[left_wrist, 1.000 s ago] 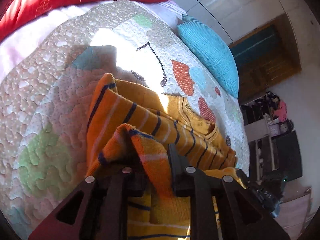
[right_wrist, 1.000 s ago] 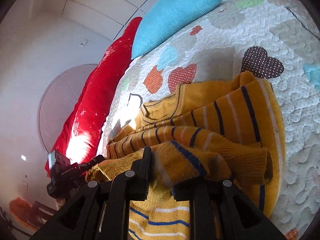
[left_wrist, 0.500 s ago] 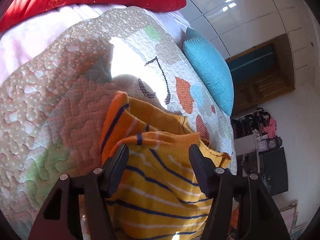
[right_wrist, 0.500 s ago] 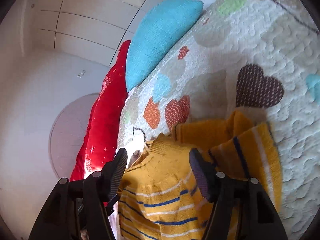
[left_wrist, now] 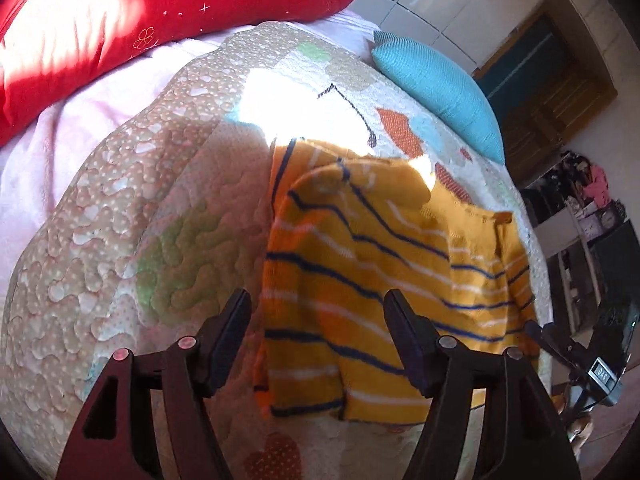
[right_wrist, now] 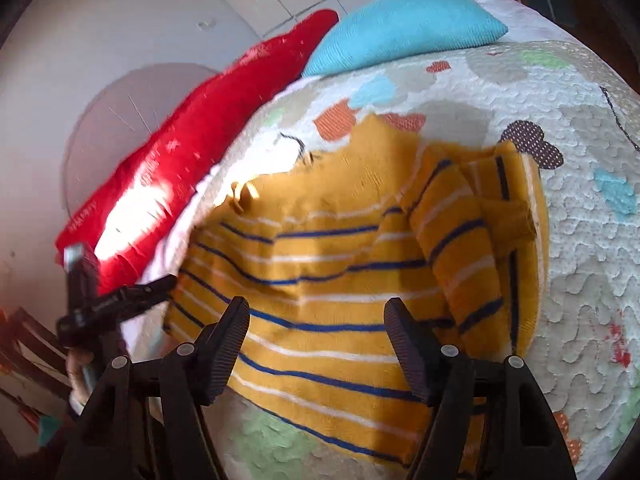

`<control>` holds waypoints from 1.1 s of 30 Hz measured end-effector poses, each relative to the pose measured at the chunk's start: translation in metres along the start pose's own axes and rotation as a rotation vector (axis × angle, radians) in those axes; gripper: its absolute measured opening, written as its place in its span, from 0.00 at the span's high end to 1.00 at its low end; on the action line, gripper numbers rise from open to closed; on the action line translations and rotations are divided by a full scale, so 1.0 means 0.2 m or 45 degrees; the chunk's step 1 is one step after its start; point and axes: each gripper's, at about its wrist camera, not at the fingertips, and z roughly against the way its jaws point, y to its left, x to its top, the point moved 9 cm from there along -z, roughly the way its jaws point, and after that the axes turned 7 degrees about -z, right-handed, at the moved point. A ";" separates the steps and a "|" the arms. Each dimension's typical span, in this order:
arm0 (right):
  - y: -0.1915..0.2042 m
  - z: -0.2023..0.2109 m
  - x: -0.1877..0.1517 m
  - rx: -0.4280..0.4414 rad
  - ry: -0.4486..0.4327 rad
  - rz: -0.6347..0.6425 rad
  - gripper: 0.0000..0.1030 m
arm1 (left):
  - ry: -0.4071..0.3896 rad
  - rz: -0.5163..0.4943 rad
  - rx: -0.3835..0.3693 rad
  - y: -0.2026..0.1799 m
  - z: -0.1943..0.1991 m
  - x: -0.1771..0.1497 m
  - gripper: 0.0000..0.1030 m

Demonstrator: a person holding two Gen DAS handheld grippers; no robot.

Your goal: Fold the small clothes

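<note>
Lying folded sweater (left_wrist: 372, 280), left gripper (left_wrist: 318, 320) apparently opening

left hand-held gripper (left_wrist: 316, 312): jaws opening, empty | striped sweater (left_wrist: 372, 280): on quilt (left_wrist: 120, 240)

- My bed wears a quilted bedspread (left_wrist: 120, 248) patched with hearts and blobs.
- A long red pillow (left_wrist: 120, 12) lies along its far edge.
- A turquoise cushion (right_wrist: 404, 28) sits beside that pillow.
- I see dark shelving (left_wrist: 592, 232) off past the bed.
</note>
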 end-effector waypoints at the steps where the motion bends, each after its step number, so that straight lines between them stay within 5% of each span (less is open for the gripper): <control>1: -0.05 -0.03 0.00 -0.088 -0.014 0.025 0.31 | 0.006 -0.038 0.061 0.01 -0.02 -0.03 0.34; 4: -0.33 0.01 0.13 -0.313 -0.179 -0.054 0.38 | -0.005 -0.132 0.200 0.03 -0.03 -0.09 0.34; 9: -0.72 0.24 0.21 -0.331 -0.338 -0.485 0.33 | -0.036 -0.209 0.261 0.04 -0.03 -0.14 0.31; 14: -0.37 0.38 0.17 -0.152 -0.362 -0.264 0.33 | -0.041 -0.154 0.225 0.08 -0.08 -0.16 0.25; 19: 0.06 0.09 0.03 0.024 -0.098 0.019 0.34 | -0.118 -0.122 0.194 0.11 -0.11 -0.18 0.19; 23: 0.00 -0.20 0.10 -0.194 -0.041 0.116 0.34 | -0.170 -0.188 0.244 0.08 -0.13 -0.19 0.16; 30: -0.33 -0.25 0.64 -0.543 -0.230 -0.106 0.37 | -0.192 -0.185 0.193 0.08 -0.14 -0.19 0.10; 33: -0.17 -0.16 0.70 -0.479 -0.291 -0.075 0.37 | -0.208 -0.179 0.169 0.08 -0.14 -0.19 0.09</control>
